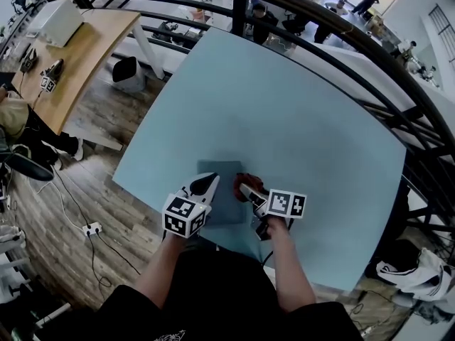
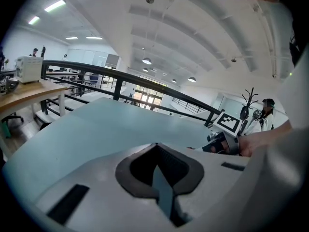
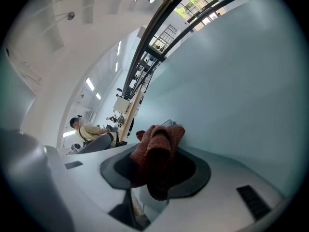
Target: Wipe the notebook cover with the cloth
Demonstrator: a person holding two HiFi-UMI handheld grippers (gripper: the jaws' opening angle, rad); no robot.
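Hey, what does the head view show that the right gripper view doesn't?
Only the head view lays out the whole notebook, with the left gripper at its left edge. Only the right gripper view shows ceiling lights. Both show the right gripper shut on the red cloth, and the light blue table.

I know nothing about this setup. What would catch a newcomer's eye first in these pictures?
The dark red cloth bunched between the right gripper's jaws stands out against the big pale blue table. It hangs over a grey-blue notebook near the table's near edge, whose left side the left gripper pinches.
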